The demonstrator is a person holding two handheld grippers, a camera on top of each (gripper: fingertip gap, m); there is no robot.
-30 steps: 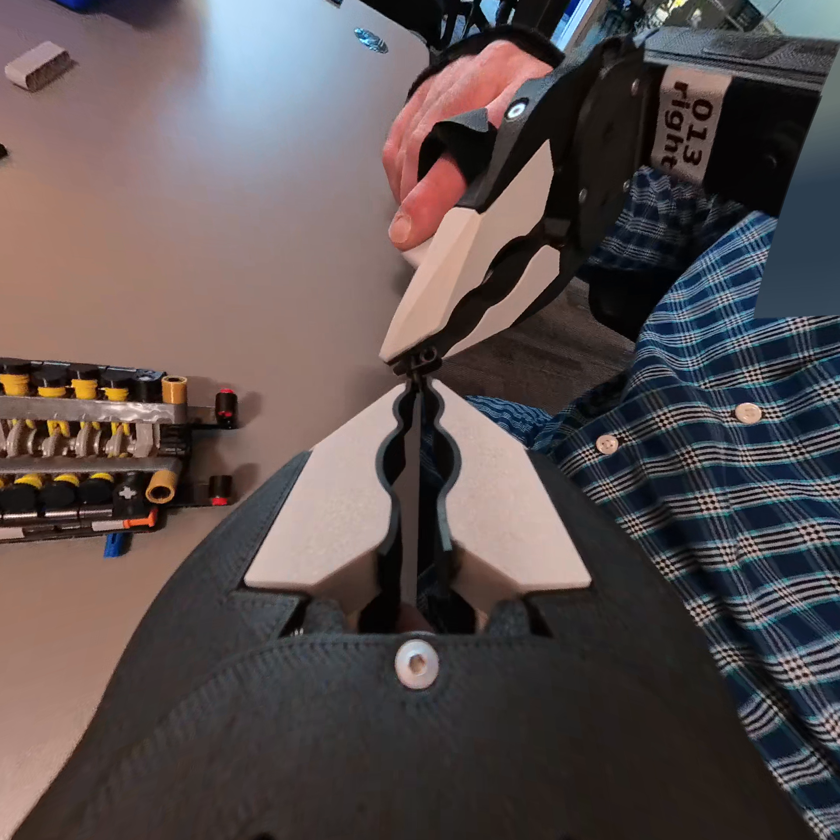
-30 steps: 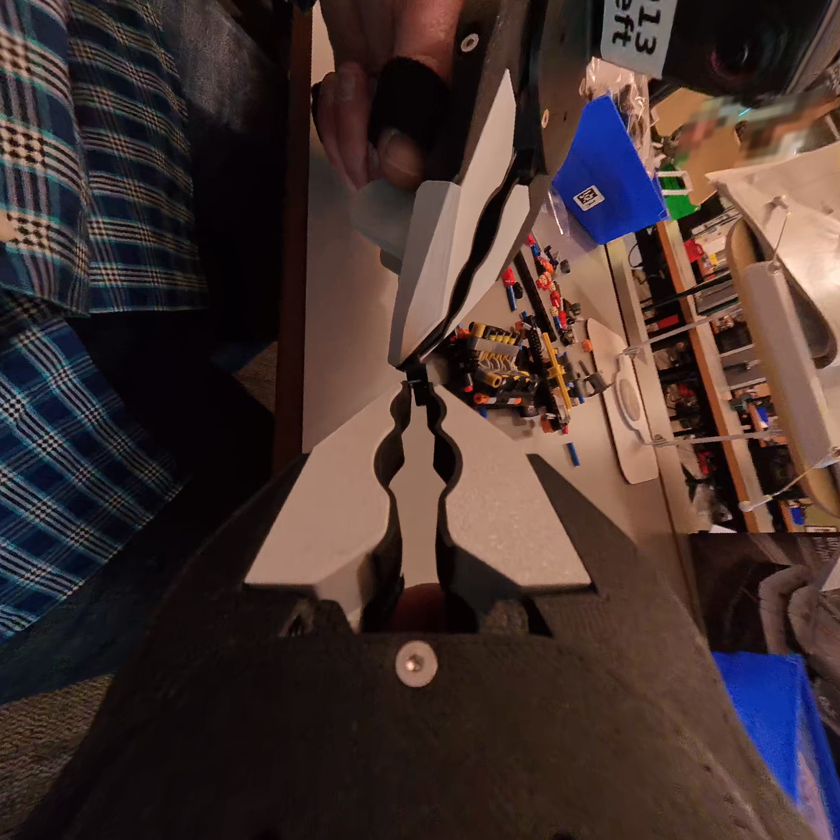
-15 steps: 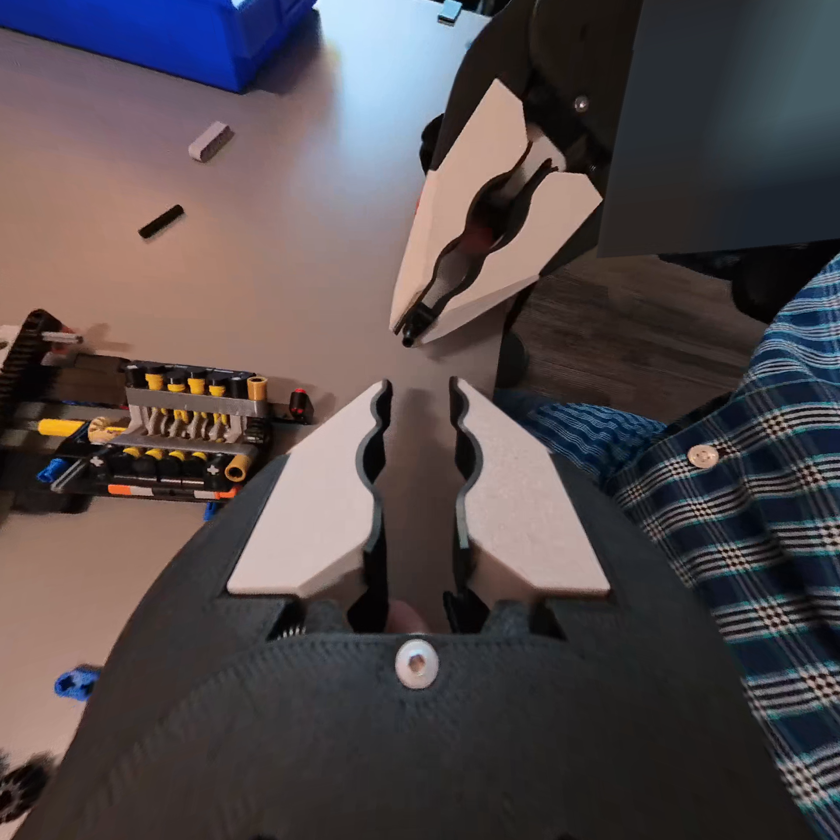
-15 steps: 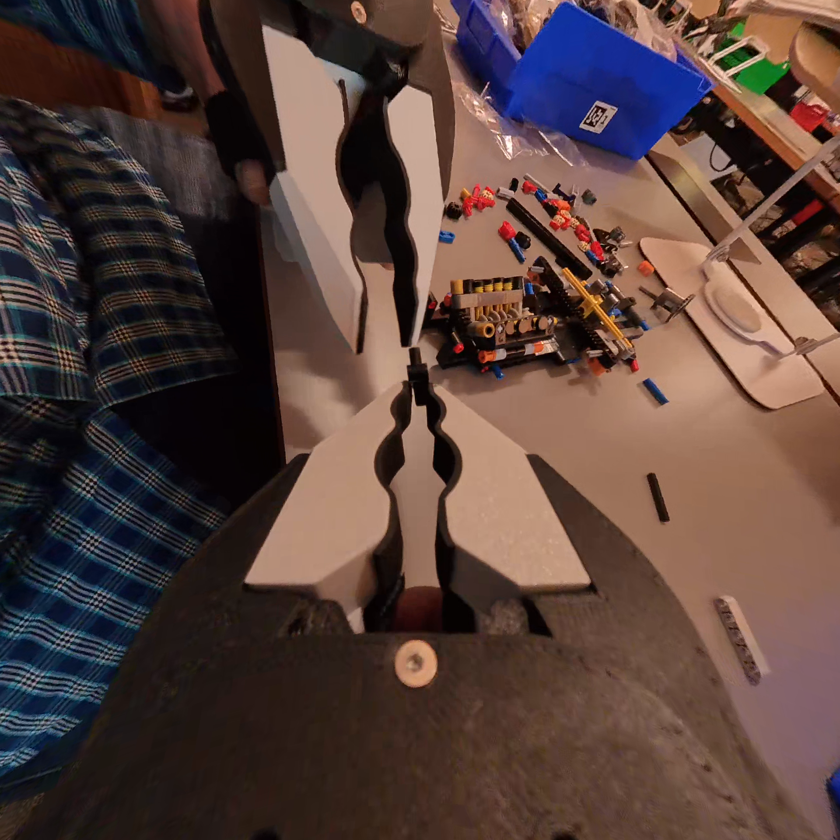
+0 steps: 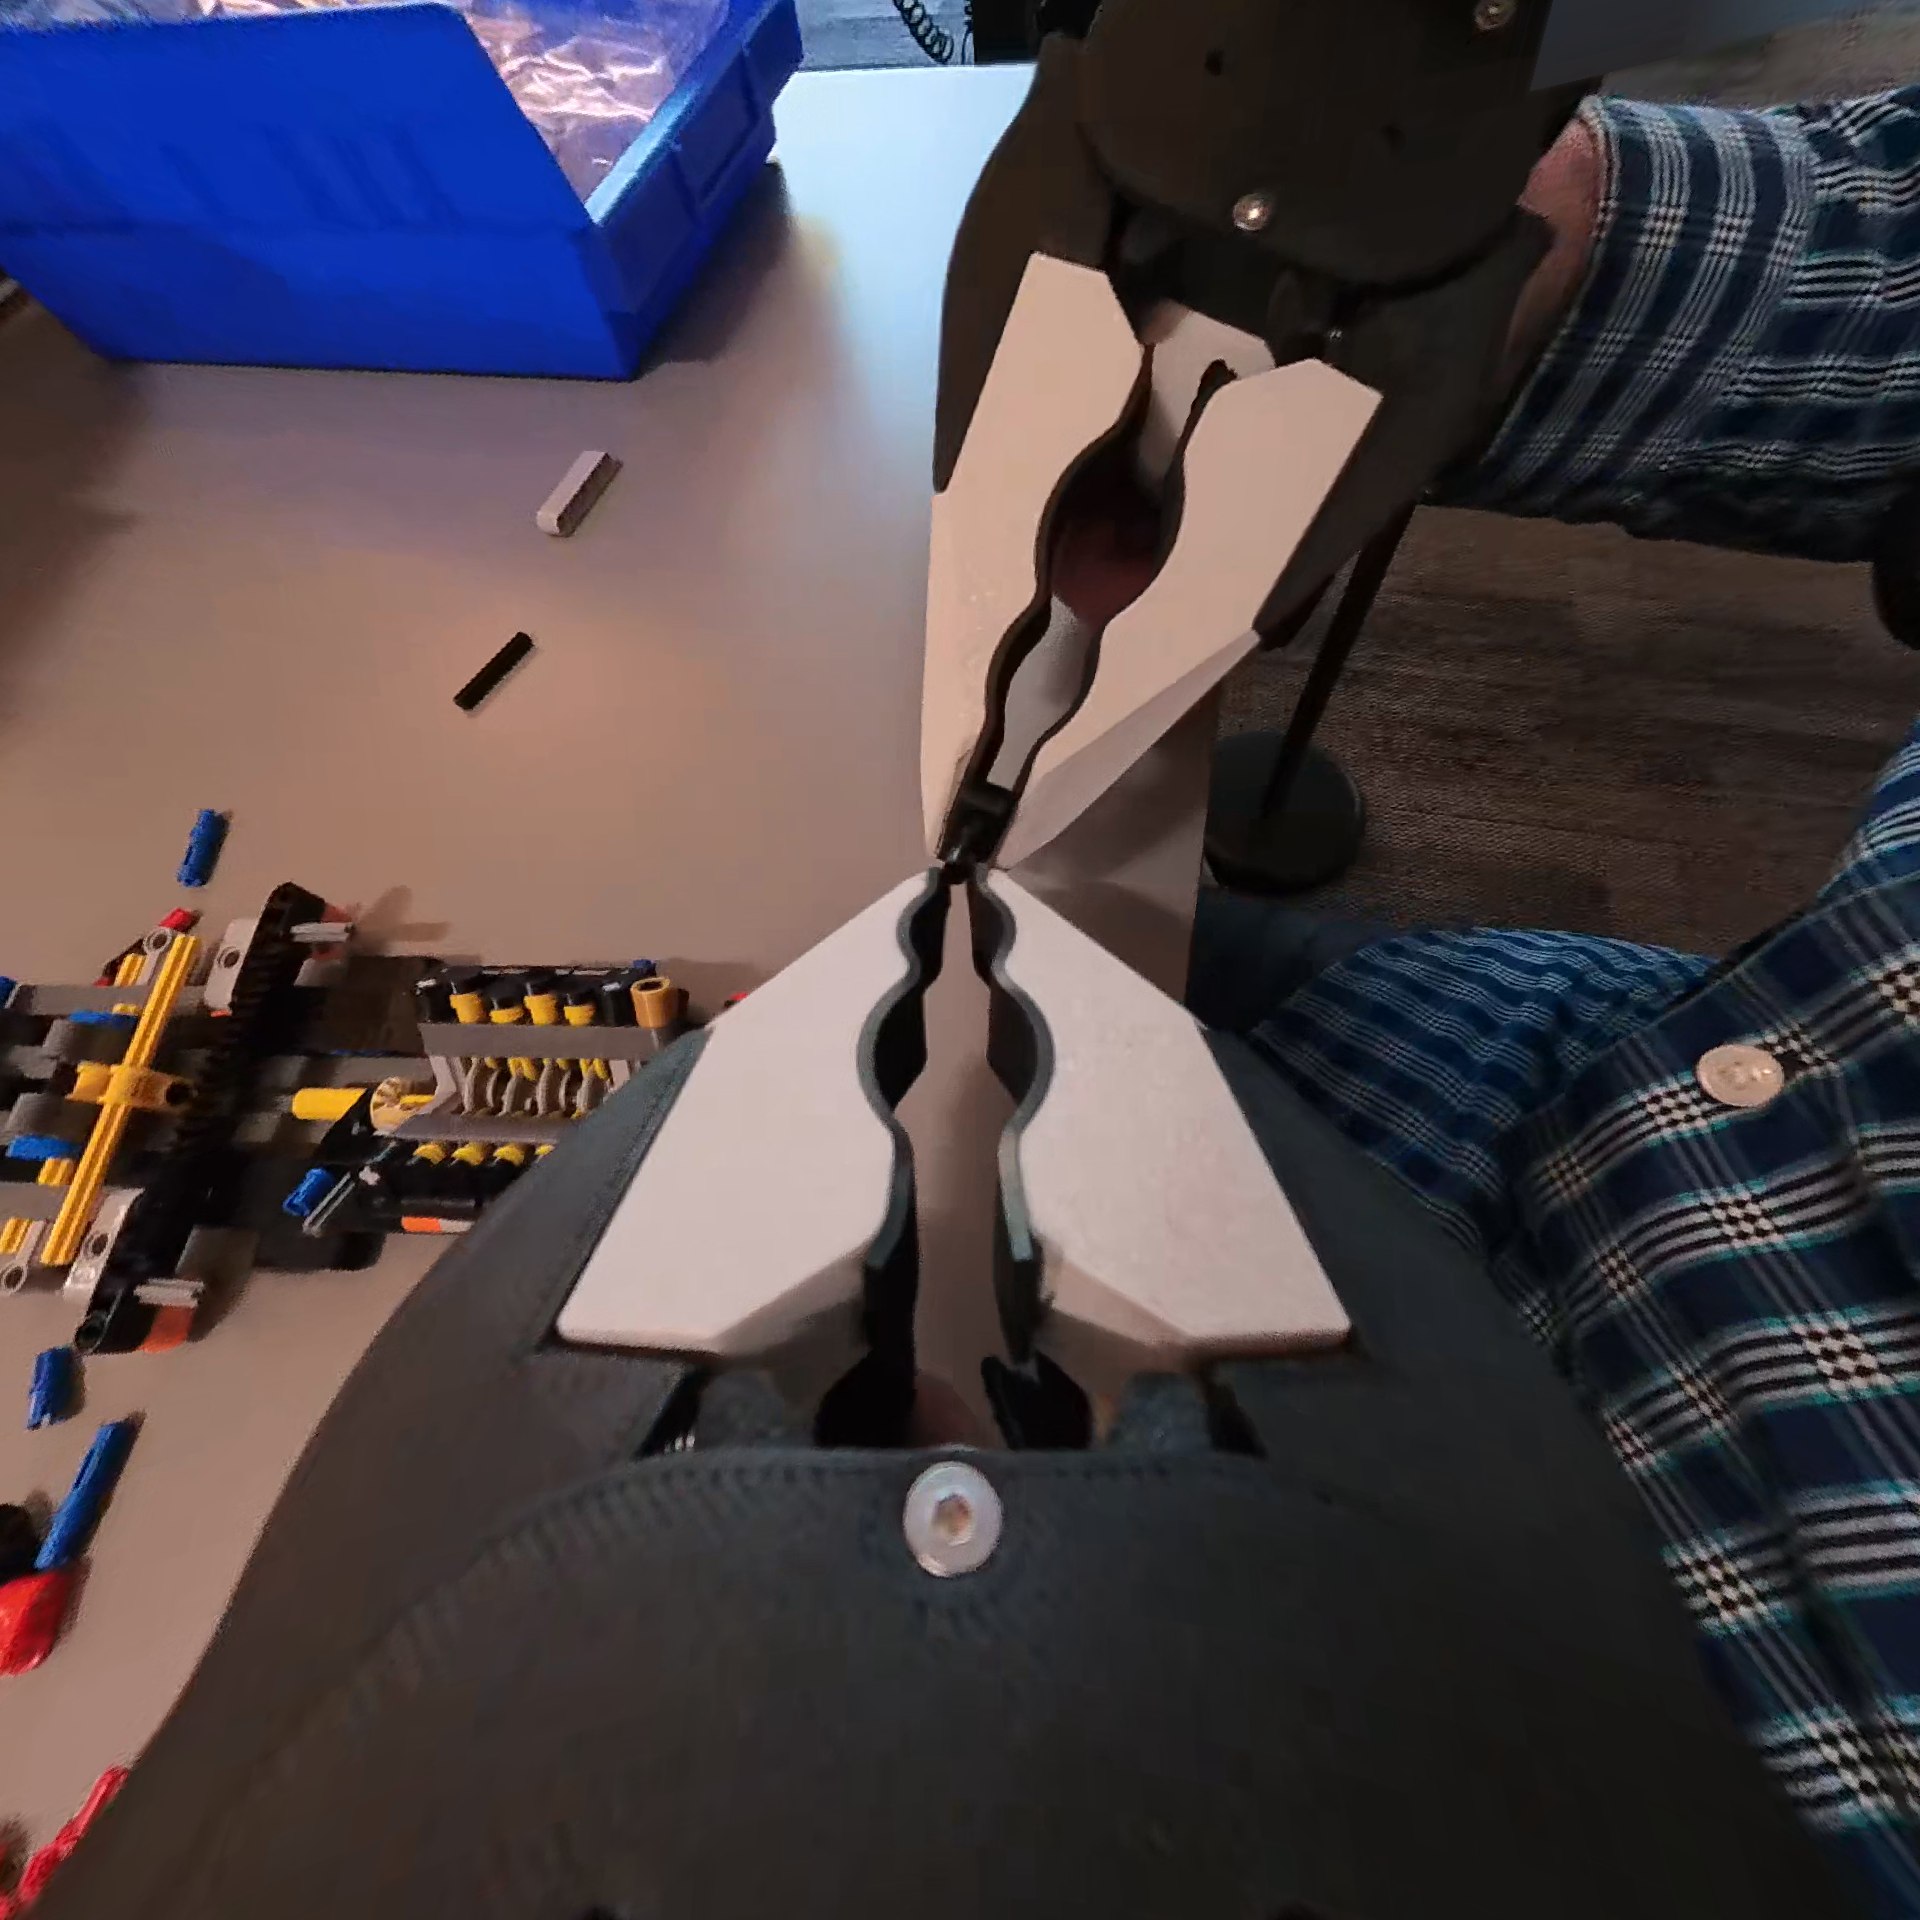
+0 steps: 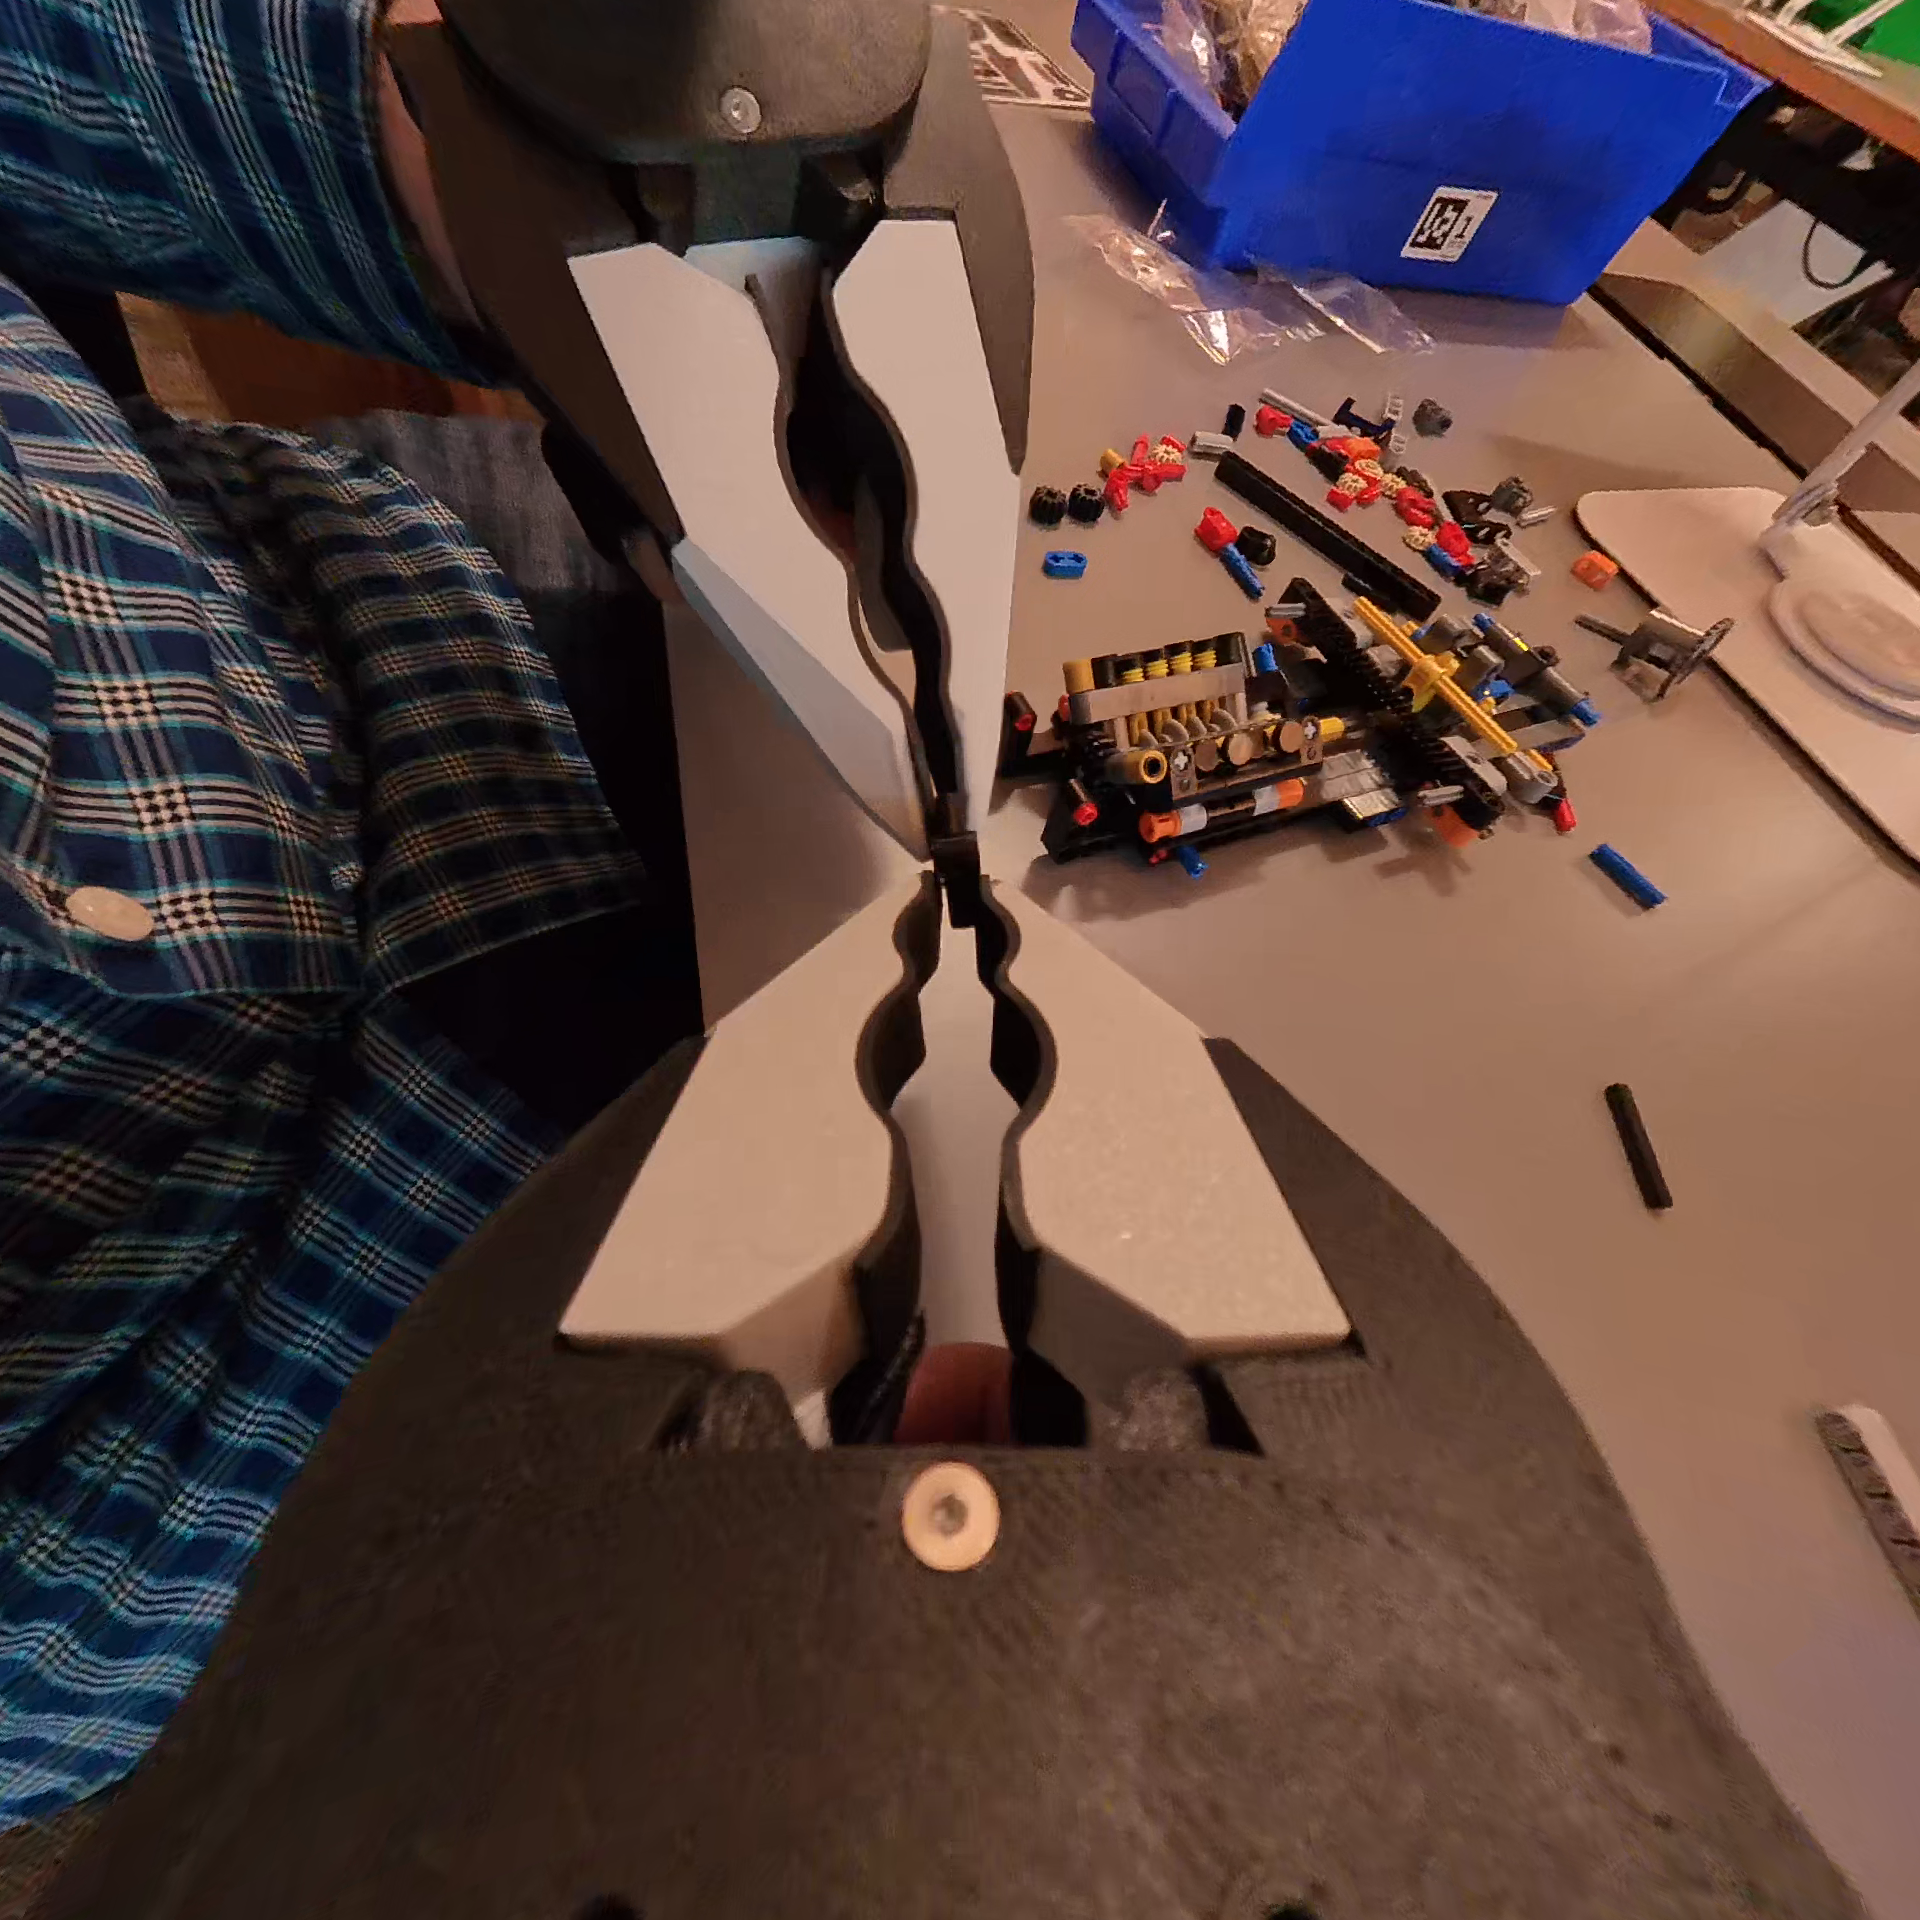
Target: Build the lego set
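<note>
Left gripper (image 5: 958,883): half a second ago my fingers stood apart with nothing between them; now the tips are drawn together, and they meet the small black piece (image 5: 971,826) at their very point. From the right wrist view the piece sits between these tips as well, so I read them as pinched on its far end.

Right gripper (image 6: 958,894): clamped on the small black piece, as it was half a second ago; the piece pokes out past my fingertips.

Meeting point: earlier the two grippers were near each other but apart, the left one off to the side. Now they face each other tip to tip, both on the same piece, just above the near edge of the grey table (image 6: 1455,1039).

Lego build (image 6: 1299,738): the long assembly with yellow, grey and black parts lies flat on the table, untouched, beside the grippers and well clear of both.

Loose parts: a scatter of red, blue and black pieces (image 6: 1340,478) lies beyond the build; a short black rod (image 5: 494,672) and a grey beam (image 5: 578,492) lie apart on the bare table.

Blue bin (image 5: 343,177): at the far side of the table; more of it is in the left wrist view than before.

Person: a blue plaid shirt (image 5: 1714,1195) fills the side of both views.
</note>
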